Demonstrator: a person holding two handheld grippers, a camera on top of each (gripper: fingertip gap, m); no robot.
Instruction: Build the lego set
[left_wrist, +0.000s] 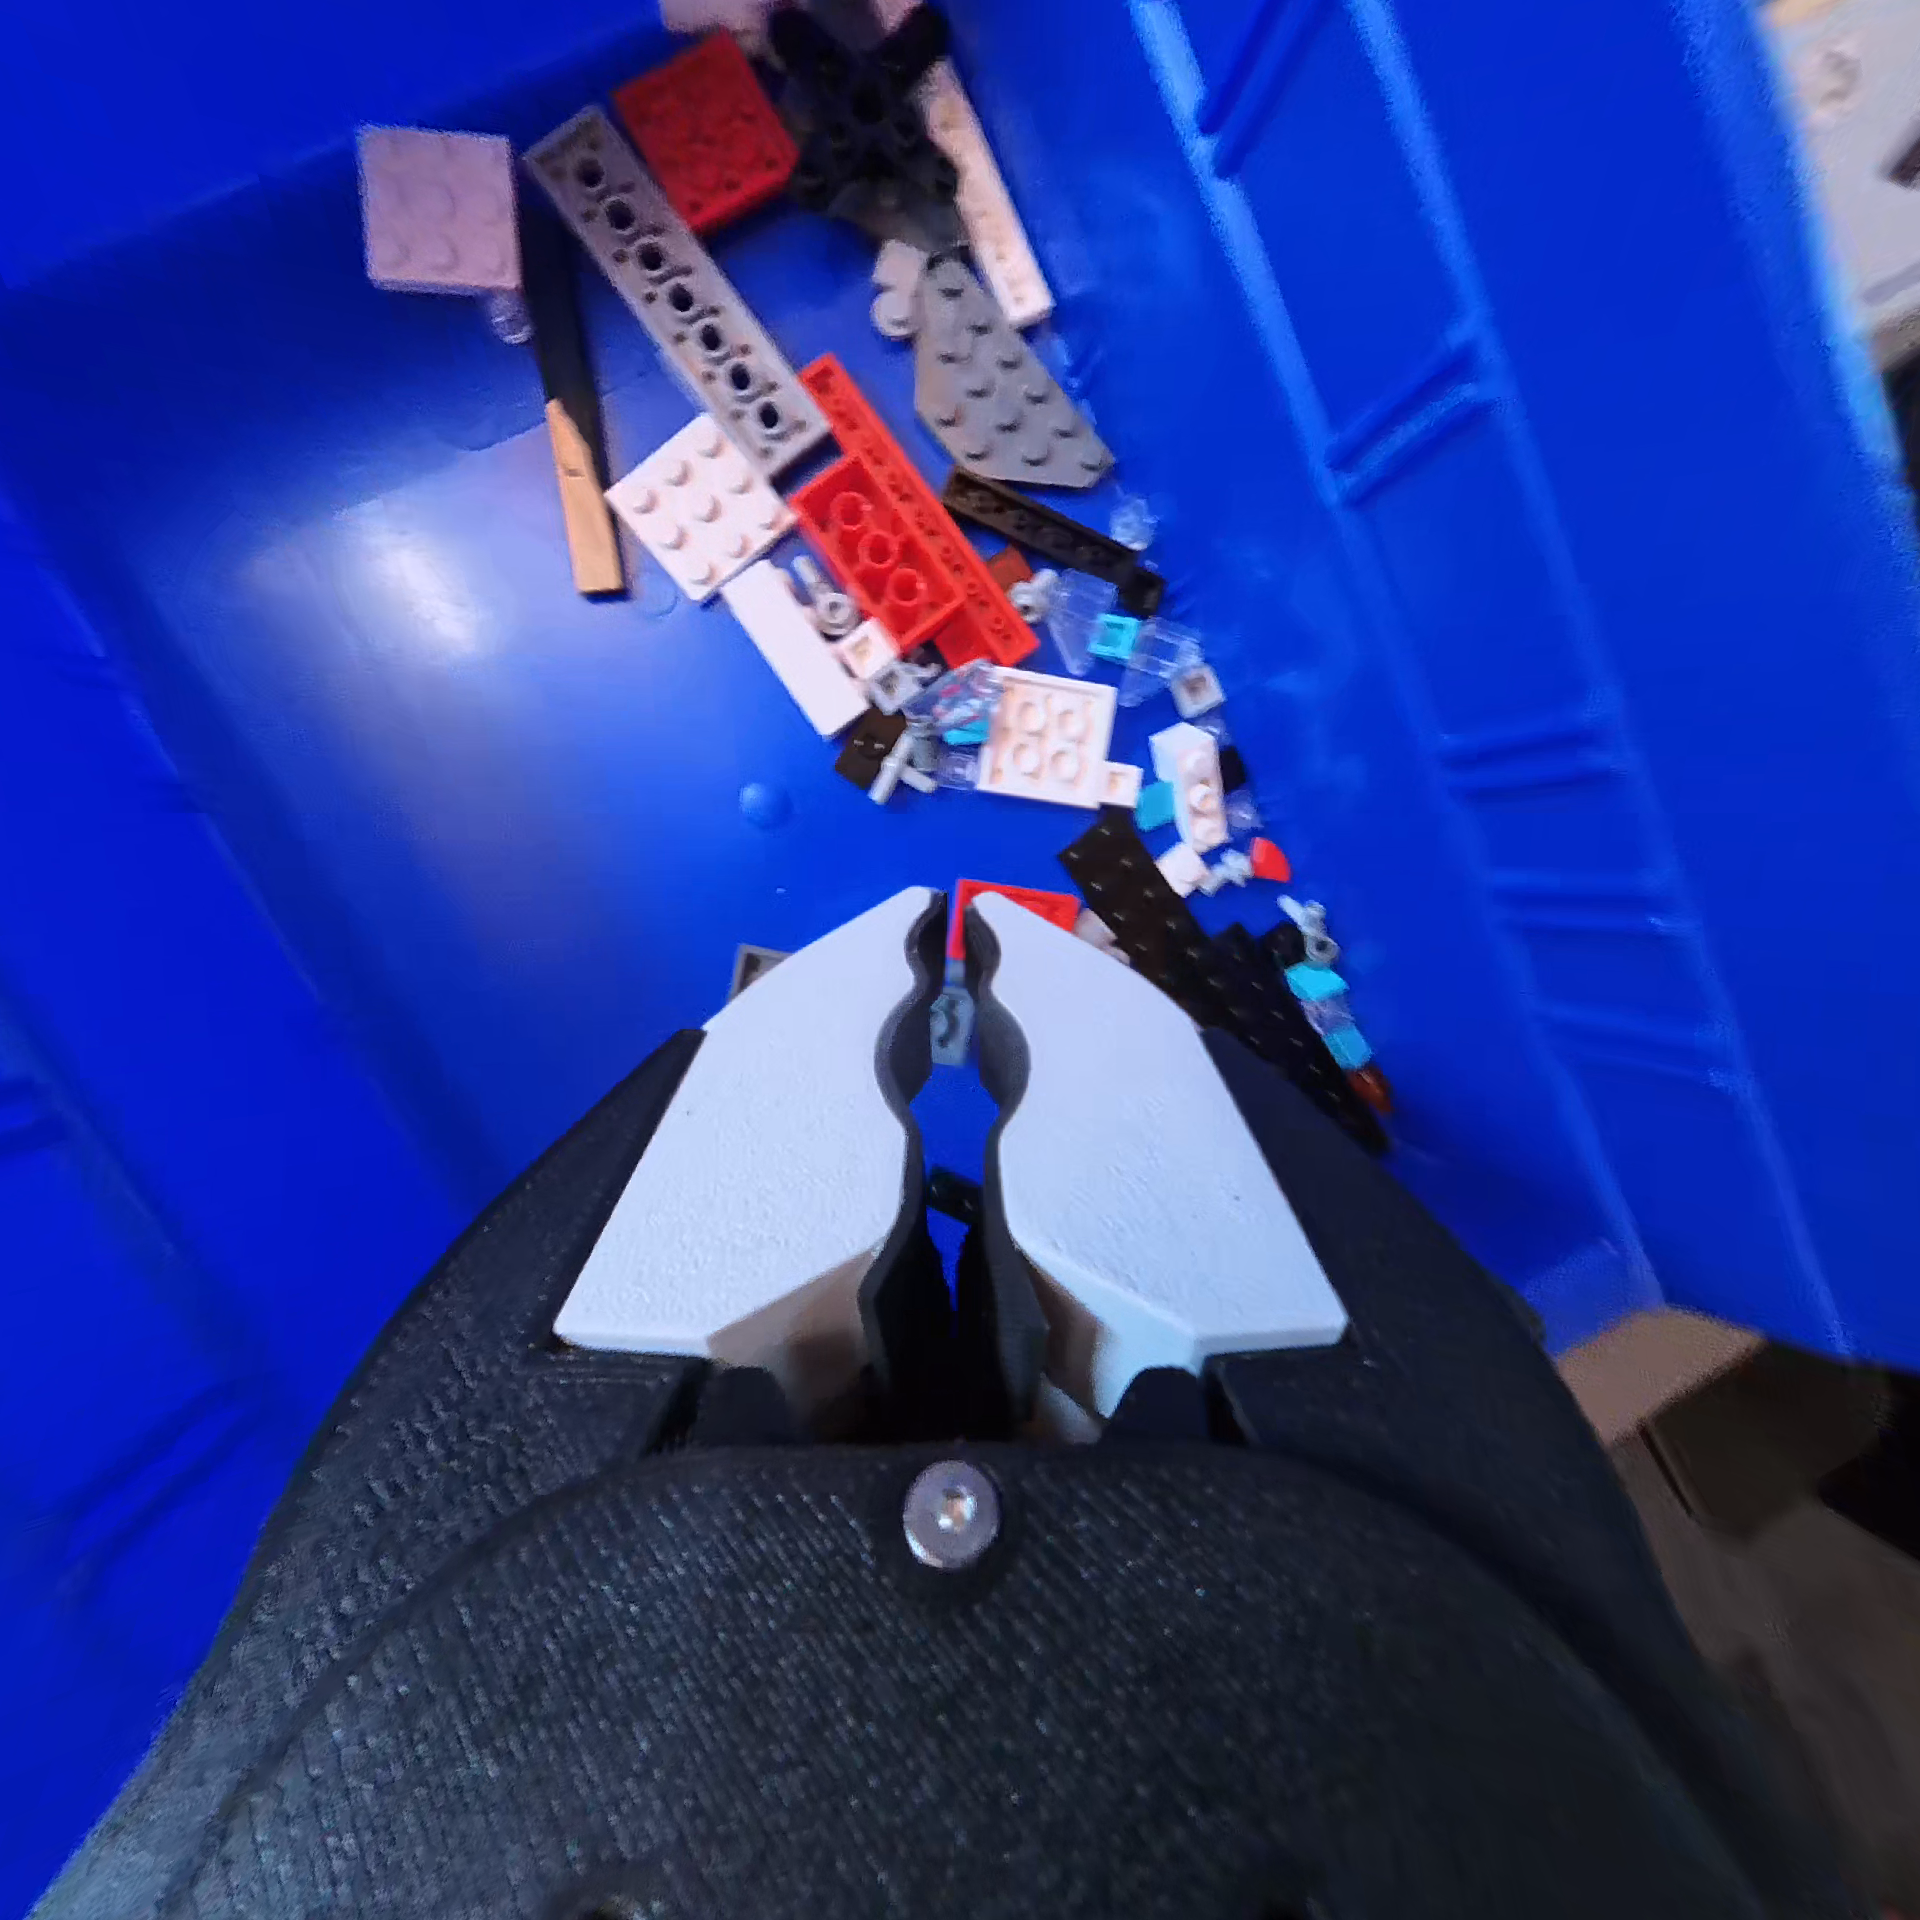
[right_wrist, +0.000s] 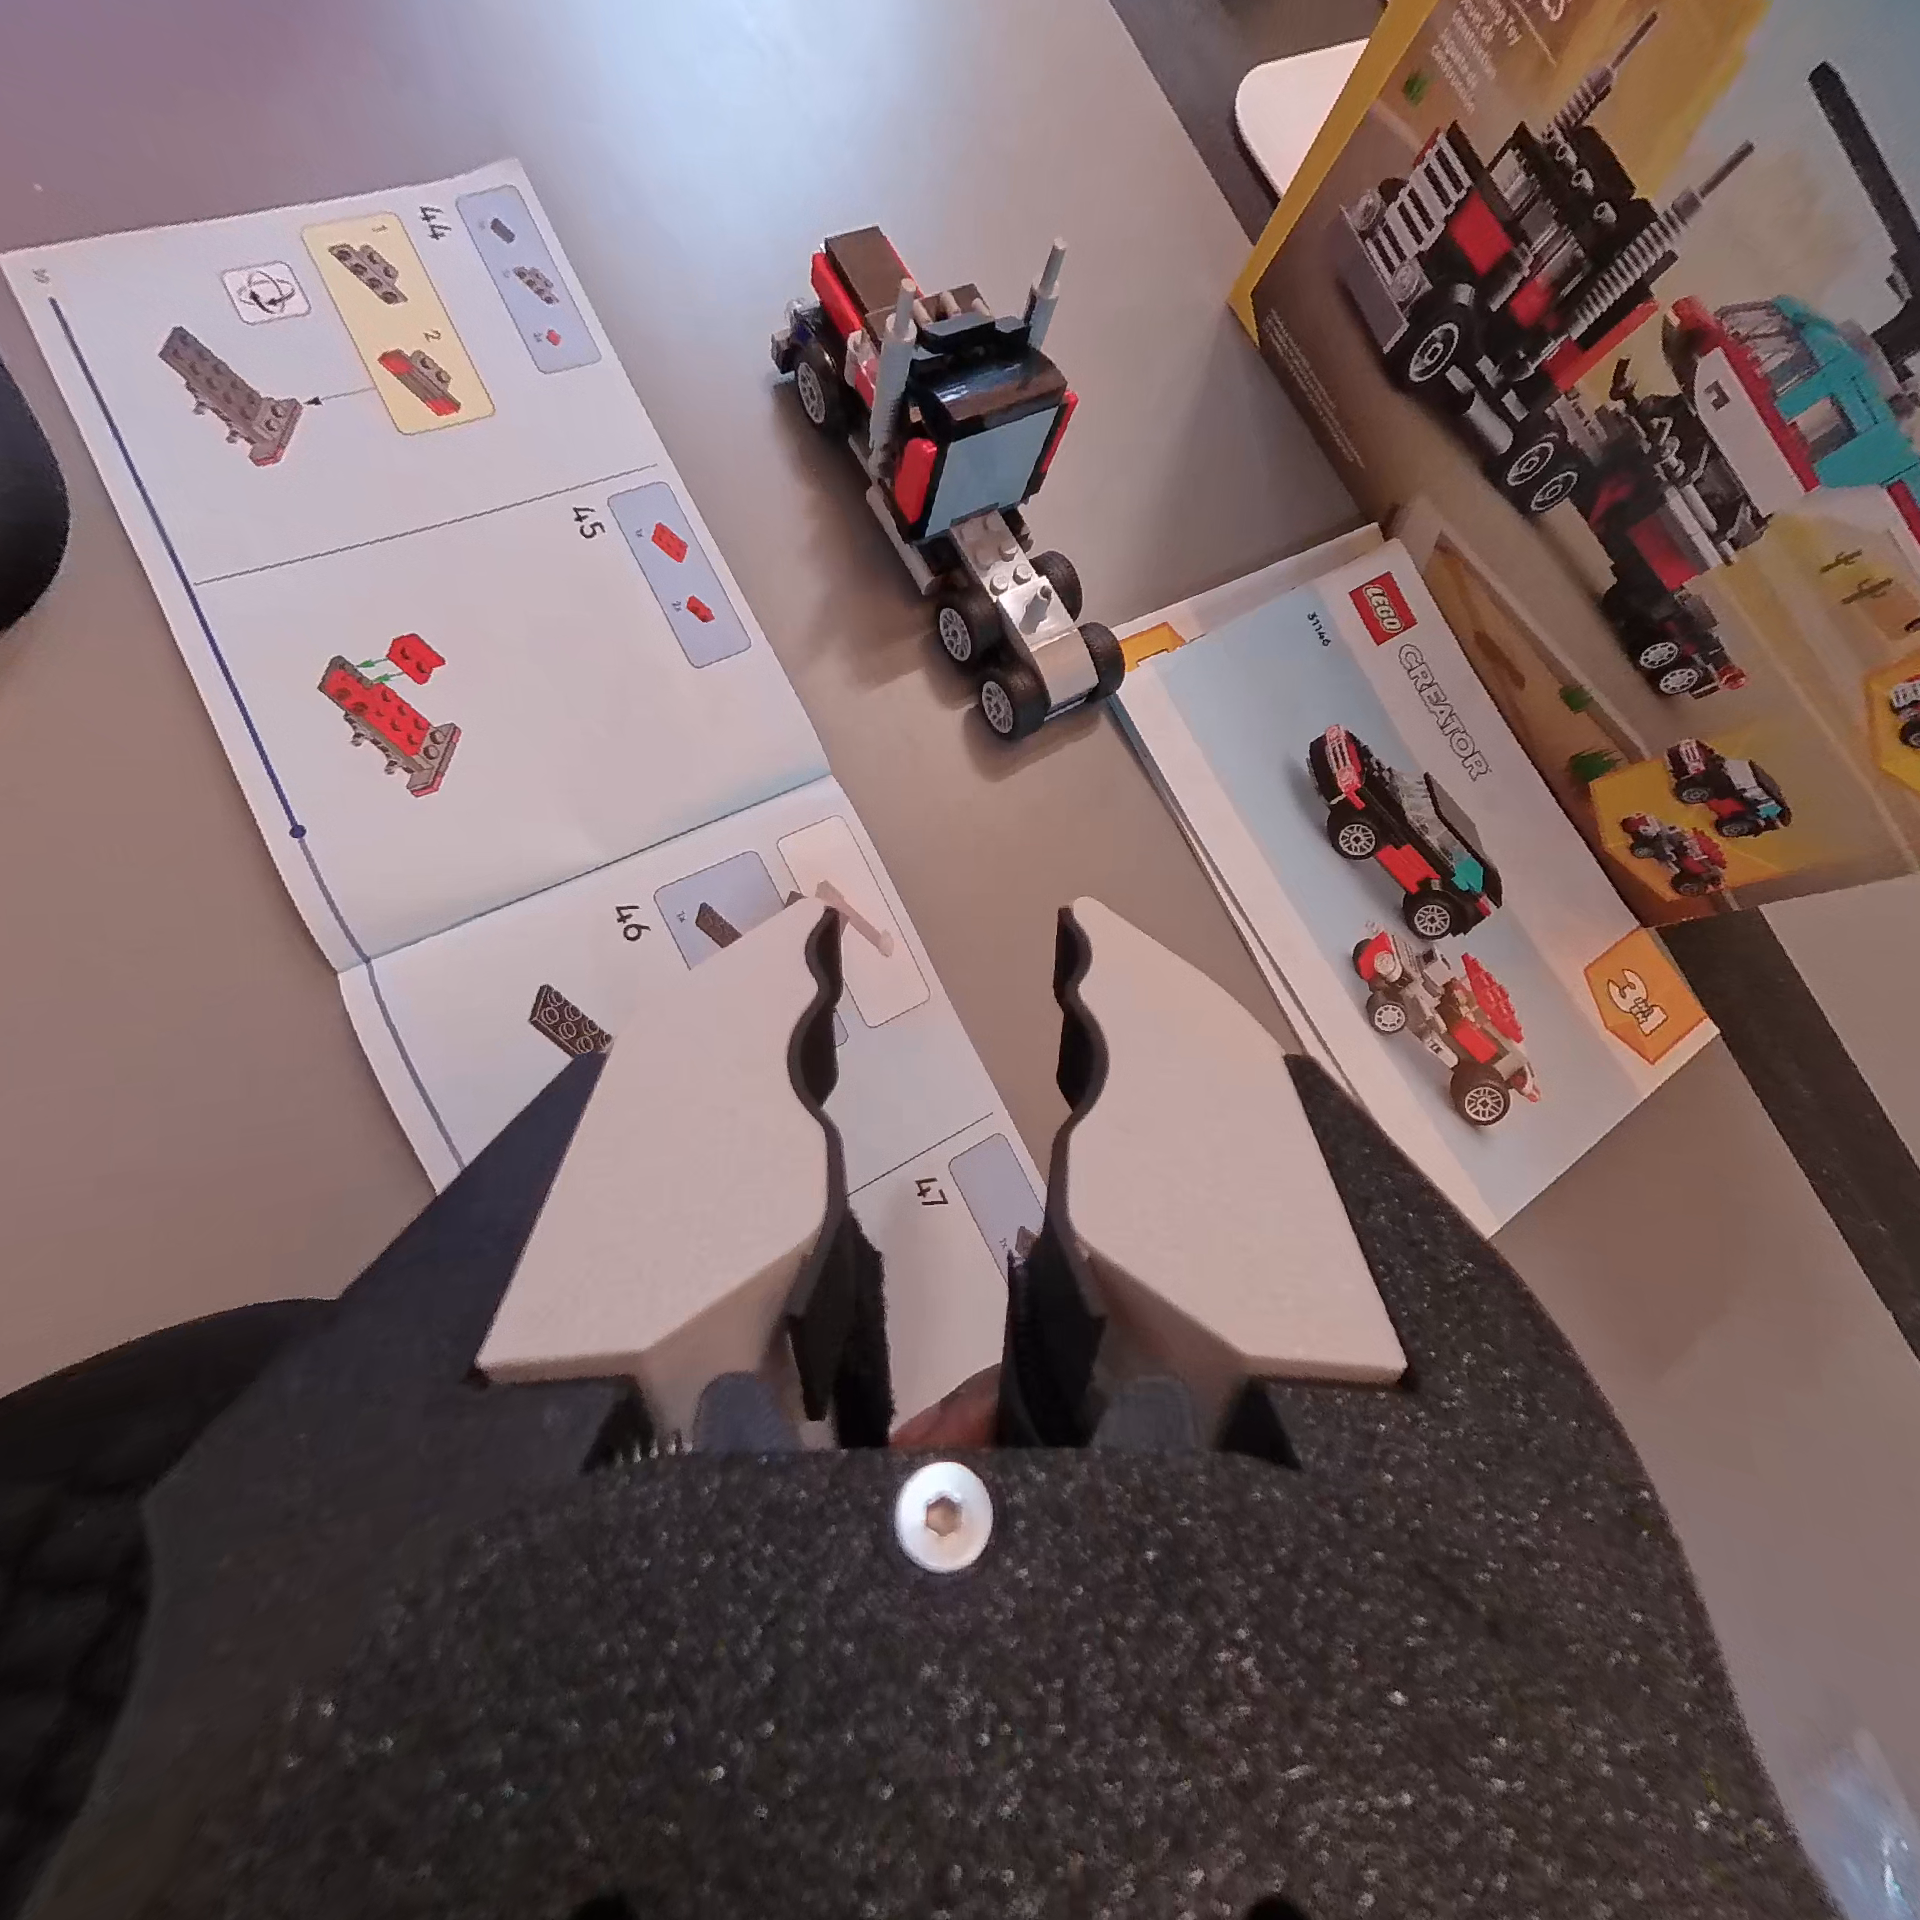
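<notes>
Left gripper (left_wrist: 957, 920) sits low inside the blue plastic bin (left_wrist: 312, 727), white fingers nearly closed. A small grey piece (left_wrist: 950, 1023) shows in the gap between them; can't tell if it's gripped or just lying below on the bin floor. Loose lego pieces, red, white, black and grey plates (left_wrist: 894, 551), lie strewn from the bin's far end to its near right, so this looks like fetching the next part.

Right gripper (right_wrist: 943, 920) hovers wide open and empty over the open paper instruction booklet (right_wrist: 436, 582) on the grey table (right_wrist: 935, 125), probably parked to keep the current steps visible. The part-built black-and-red lego truck (right_wrist: 935, 468) stands beyond the booklet. The cardboard set box (right_wrist: 1621, 395) stands far right, a second closed booklet (right_wrist: 1382, 883) in front of it.
</notes>
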